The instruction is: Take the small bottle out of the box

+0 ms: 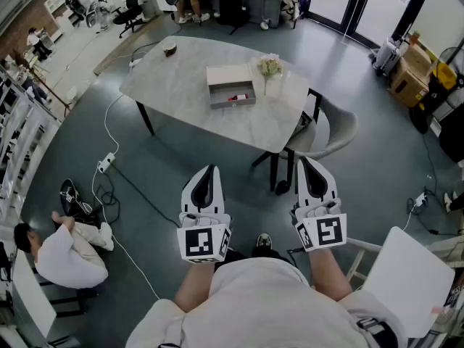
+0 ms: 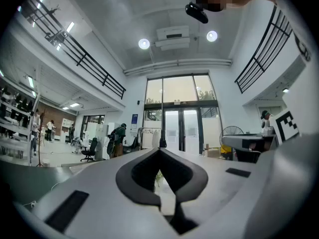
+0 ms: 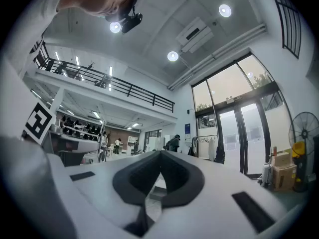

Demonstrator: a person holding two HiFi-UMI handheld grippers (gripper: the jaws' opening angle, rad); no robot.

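On the marble table [image 1: 181, 85] ahead lies an open grey box [image 1: 230, 85]. A small red bottle [image 1: 238, 98] rests inside it near the front wall. My left gripper [image 1: 211, 170] and right gripper [image 1: 304, 162] hang side by side close to my body, well short of the table and above the floor. Both are shut with nothing between the jaws. The left gripper [image 2: 161, 151] faces glass doors in its own view, with a bit of the flowers [image 2: 157, 179] showing through its jaw opening. In the right gripper view, the right gripper [image 3: 160, 153] frames part of the box [image 3: 157, 191].
A vase of pale flowers [image 1: 270, 67] stands just right of the box. A small dark object [image 1: 170, 48] lies at the table's far left. A grey chair [image 1: 330, 130] stands at the table's right corner. A person [image 1: 61, 249] sits on the floor at lower left, near cables [image 1: 109, 162].
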